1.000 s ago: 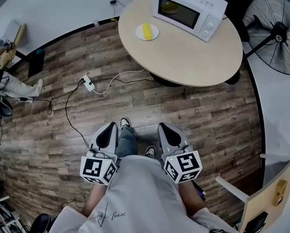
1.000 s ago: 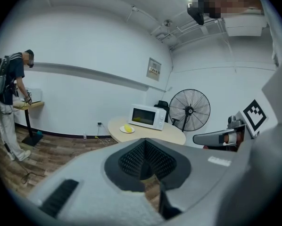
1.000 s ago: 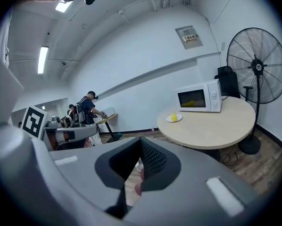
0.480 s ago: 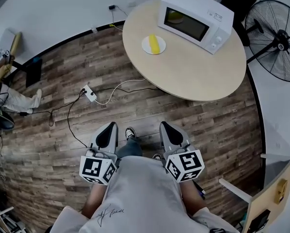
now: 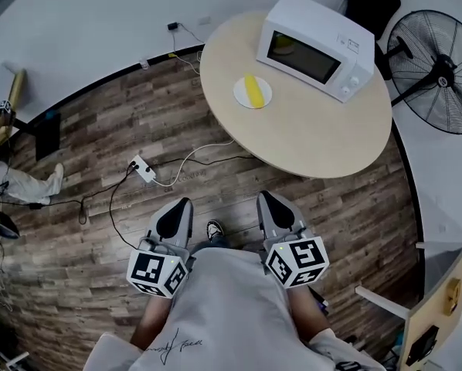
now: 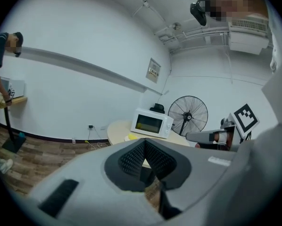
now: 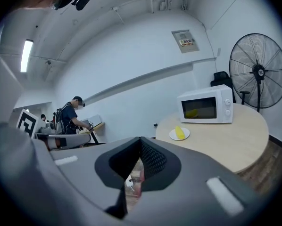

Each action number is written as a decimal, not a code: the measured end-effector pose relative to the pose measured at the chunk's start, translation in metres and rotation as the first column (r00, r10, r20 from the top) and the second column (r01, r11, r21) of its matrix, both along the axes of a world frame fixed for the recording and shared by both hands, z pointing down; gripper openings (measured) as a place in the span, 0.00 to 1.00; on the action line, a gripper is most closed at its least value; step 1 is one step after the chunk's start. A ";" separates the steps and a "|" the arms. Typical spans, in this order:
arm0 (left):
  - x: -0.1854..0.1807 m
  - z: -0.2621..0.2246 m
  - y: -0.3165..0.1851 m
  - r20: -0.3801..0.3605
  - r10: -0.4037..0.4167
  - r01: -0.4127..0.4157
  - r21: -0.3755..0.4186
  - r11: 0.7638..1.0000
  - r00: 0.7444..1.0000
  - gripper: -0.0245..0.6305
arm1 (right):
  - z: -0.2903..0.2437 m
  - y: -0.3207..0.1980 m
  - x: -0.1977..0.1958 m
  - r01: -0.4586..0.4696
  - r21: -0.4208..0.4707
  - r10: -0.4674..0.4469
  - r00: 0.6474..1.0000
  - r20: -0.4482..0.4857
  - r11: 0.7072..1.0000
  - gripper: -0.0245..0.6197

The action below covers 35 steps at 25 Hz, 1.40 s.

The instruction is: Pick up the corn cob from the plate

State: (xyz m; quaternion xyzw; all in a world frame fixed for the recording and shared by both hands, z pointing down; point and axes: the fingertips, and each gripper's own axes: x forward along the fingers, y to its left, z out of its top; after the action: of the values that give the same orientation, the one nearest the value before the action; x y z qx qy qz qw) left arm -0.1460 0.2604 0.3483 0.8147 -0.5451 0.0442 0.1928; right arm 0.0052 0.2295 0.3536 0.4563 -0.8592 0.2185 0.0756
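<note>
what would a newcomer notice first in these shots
The bright yellow corn cob on its white plate stands out, near the left edge of the round table, just left of the white microwave. A big black fan stands at the right by the table. Low in the head view, the left gripper and right gripper hang over the wood floor, shut and empty.

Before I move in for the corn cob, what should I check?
1. Corn cob lying on the plate: ok.
2. Plate clear of the microwave: ok.
3. Right gripper within reach of the table: not ok, it hangs over the floor.
4. Right gripper jaws open: not ok, shut and empty.
5. Left gripper jaws open: not ok, shut and empty.
6. Power strip off the walking path: ok, it lies off to the left.
</note>
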 end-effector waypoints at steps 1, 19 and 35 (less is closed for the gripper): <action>-0.004 -0.001 -0.004 -0.002 0.003 -0.003 0.002 1.000 1.000 0.04 | -0.001 -0.004 -0.003 -0.009 0.002 0.009 1.000 0.001 1.000 0.06; -0.026 0.005 -0.079 0.023 0.041 -0.041 -0.010 0.999 0.999 0.04 | 0.004 -0.072 0.010 -0.142 0.008 0.142 0.990 -0.021 0.990 0.06; -0.030 -0.010 -0.209 0.054 0.026 -0.027 0.024 0.999 0.998 0.04 | -0.013 -0.201 0.026 -0.181 0.071 0.181 0.983 -0.002 0.981 0.06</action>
State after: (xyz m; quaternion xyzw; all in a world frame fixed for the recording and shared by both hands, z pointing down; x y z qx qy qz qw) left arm -0.1758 0.0511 0.3381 0.8227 -0.5397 0.0620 0.1675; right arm 0.0313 0.0284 0.3402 0.5359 -0.8209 0.1923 0.0431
